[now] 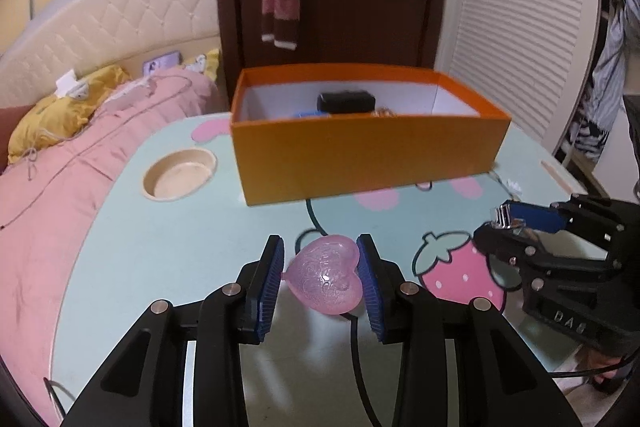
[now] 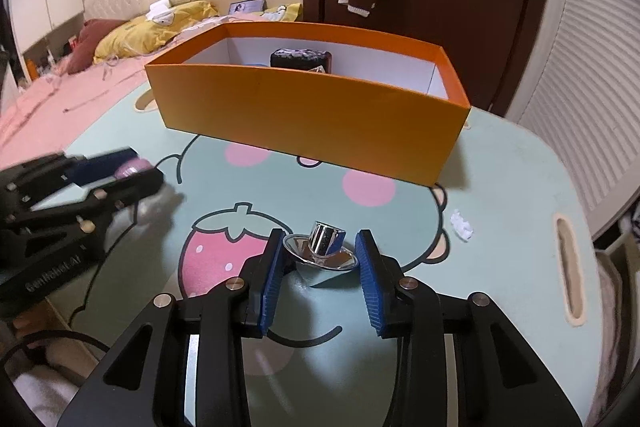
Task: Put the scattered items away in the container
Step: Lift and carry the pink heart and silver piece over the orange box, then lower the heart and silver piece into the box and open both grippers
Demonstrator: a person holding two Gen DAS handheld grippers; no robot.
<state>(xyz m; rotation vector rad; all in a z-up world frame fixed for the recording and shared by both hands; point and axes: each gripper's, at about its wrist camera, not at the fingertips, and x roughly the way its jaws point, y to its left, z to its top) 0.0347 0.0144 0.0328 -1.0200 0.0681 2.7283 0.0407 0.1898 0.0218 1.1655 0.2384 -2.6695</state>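
My left gripper (image 1: 320, 242) is shut on a translucent pink heart-shaped piece (image 1: 326, 279), with both blue pads against its sides, above the mint cartoon table (image 1: 200, 247). In the right wrist view that gripper (image 2: 136, 169) sits blurred at the left, a bit of pink heart (image 2: 130, 169) showing at its tips. My right gripper (image 2: 320, 235) is shut on a shiny silver hat-shaped piece (image 2: 326, 245), which hangs just above the table and casts a shadow. An open orange box (image 1: 360, 155) (image 2: 304, 115) stands beyond both grippers. It holds a black item (image 2: 300, 59) and something blue (image 1: 310, 113).
A round cup recess (image 1: 178, 175) lies in the table left of the box. A white scrap (image 2: 462, 225) and a slot handle (image 2: 570, 267) are near the table's right edge. A bed with a pink cover (image 1: 60, 167) borders the left side; a dark door with hanging clothes stands behind.
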